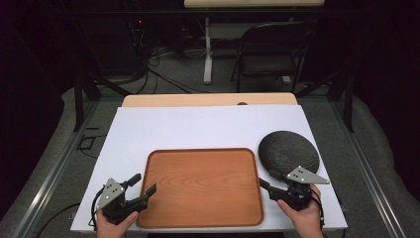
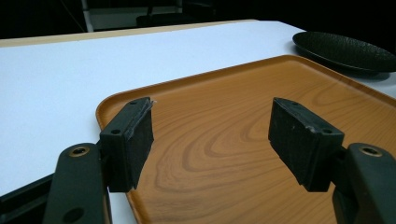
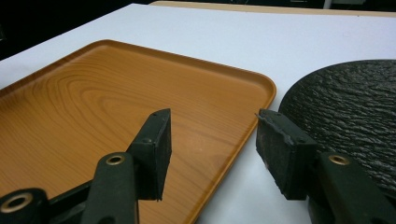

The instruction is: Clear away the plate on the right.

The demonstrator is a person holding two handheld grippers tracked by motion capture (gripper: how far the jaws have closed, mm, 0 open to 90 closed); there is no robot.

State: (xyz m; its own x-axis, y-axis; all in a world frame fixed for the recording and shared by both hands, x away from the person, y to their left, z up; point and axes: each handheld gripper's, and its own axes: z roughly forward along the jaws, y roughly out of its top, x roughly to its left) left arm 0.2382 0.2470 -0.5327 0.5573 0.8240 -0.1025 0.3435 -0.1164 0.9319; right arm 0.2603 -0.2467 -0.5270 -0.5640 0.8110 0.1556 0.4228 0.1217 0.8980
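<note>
now tray (image 1: 200, 186) between left tongs (image 1: 143, 187), right tongs (image 1: 268, 180).

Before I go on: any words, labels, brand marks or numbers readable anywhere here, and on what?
None: no readable text in these views.
Wooden tray: plain wood grain, no label.
Black plate: rough texture, no mark.
White table sheet: blank.
Left gripper and right gripper: bare black pads and screw holes, no lettering.
Small red light in the dark background: no legible sign.

The tray (image 2: 261, 135) runs off the left gripper view's bottom and right edges; the plate (image 3: 345, 116) is cut by the right gripper view's right edge.
</note>
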